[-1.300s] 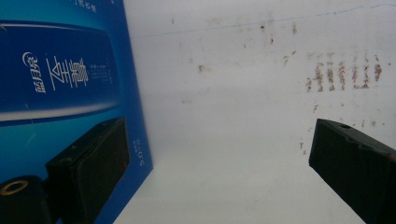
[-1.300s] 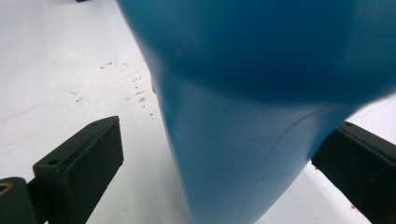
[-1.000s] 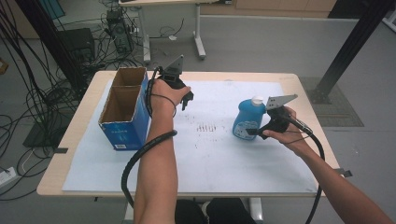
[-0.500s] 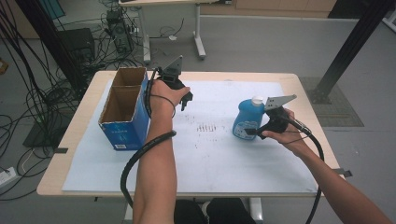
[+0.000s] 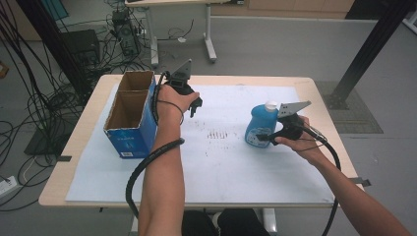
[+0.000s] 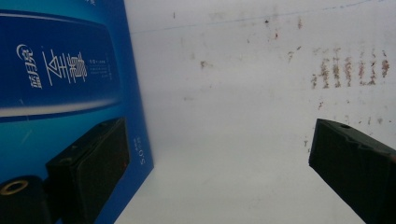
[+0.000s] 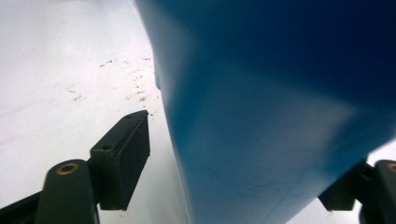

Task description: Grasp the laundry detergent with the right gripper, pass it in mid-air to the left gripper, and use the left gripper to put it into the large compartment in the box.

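the blue bottle [image 5: 260,127] stands upright at centre right of the high view, on the white sheet [image 5: 231,157] that covers the table [image 5: 78,147], its white cap [image 5: 271,105] screwed on at the top. the right gripper [image 5: 268,138] sits at its lower side. in the right gripper view the bottle's blue wall [image 7: 280,116] rises between the jaws, which have just been closing around it. the left-hand jaw there shows a sliver of white sheet between pad and bottle, and the other jaw is mostly hidden behind the bottle at the lower right, so i judge the pads are not yet pressing (a firm grip is not visible).

the risk from here: the hold is low on a rounded, smooth-looking body, so a lift before the pads bite could let the bottle slip or tip toward the middle of the sheet. an off-centre squeeze might also shove it sideways.

the left gripper [image 5: 194,105] hangs wide open and holds nothing at upper centre of the high view, just beside the blue cardboard box [image 5: 130,120]. its own view shows the box's printed wall [image 6: 60,84] at the left edge. a careless swing there could knock the box.

the box is open-topped with two compartments, and both look empty. what the bottle contains cannot be seen through its opaque wall.
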{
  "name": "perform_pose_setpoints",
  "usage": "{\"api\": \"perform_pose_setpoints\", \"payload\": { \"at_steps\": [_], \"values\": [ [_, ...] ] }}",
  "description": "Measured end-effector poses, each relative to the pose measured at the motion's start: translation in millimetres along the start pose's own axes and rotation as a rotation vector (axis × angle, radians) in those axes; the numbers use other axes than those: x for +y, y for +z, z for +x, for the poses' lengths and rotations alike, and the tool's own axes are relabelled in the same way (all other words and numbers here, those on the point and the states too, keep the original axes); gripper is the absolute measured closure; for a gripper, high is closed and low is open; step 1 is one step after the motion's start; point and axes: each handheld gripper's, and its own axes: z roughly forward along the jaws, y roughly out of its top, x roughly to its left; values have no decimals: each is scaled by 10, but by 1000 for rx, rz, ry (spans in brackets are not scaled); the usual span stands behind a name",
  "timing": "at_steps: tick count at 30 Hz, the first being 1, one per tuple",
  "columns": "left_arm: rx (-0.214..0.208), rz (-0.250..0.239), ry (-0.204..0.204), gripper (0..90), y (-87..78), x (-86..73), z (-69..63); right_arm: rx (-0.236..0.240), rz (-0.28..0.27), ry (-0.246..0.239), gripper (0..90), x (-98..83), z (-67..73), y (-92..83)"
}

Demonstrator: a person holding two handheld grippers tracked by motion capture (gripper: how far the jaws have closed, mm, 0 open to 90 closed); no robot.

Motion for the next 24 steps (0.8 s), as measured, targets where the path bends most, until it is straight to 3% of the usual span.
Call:
{"api": "perform_pose_setpoints", "payload": {
  "at_steps": [12, 24],
  "values": [
    [5, -2, -5, 58, -18, -4, 7, -7, -11, -8, 405, -15, -30, -4],
    [5, -2, -4, 58, -30, -4, -15, 2, -9, -7, 414, -14, -44, -5]
  ]
}}
